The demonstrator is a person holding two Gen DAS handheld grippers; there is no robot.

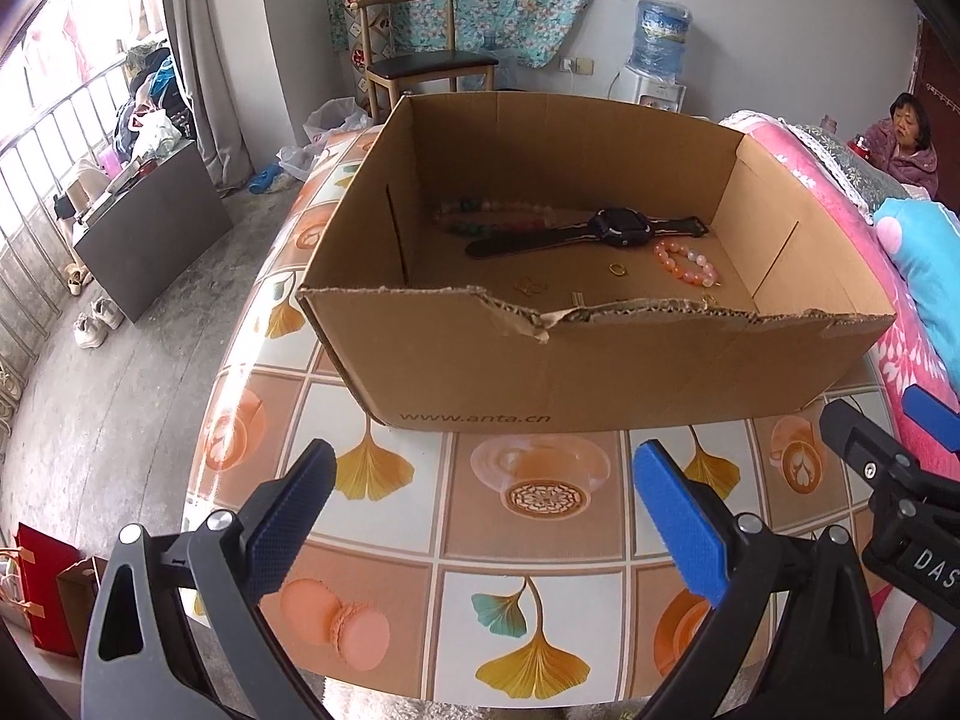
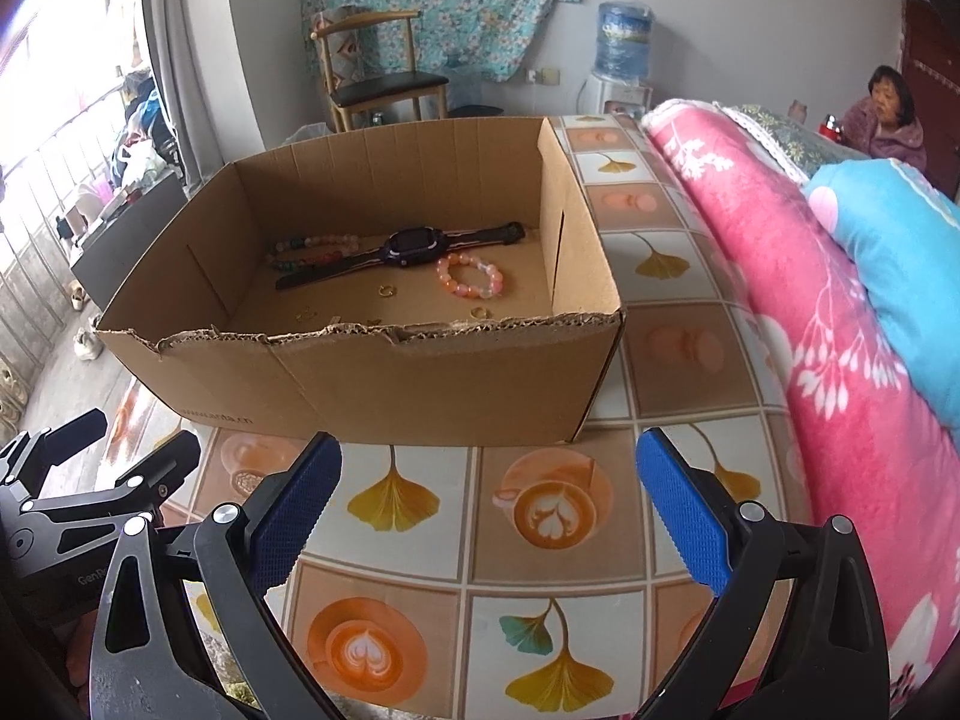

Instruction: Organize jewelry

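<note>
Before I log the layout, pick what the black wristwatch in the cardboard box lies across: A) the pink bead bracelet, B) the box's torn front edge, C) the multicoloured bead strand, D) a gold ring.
C: the black wristwatch has its strap lying over the multicoloured bead strand; the pink bead bracelet sits apart.

Both wrist cameras looked forward over their own claws, low above the worktop (image 1: pixel 528 546), facing the nearby cardboard box (image 1: pixel 540 372) from left and right; both shared it.

The cardboard box (image 1: pixel 540 372) front wall reads "www.anta.cn".
</note>
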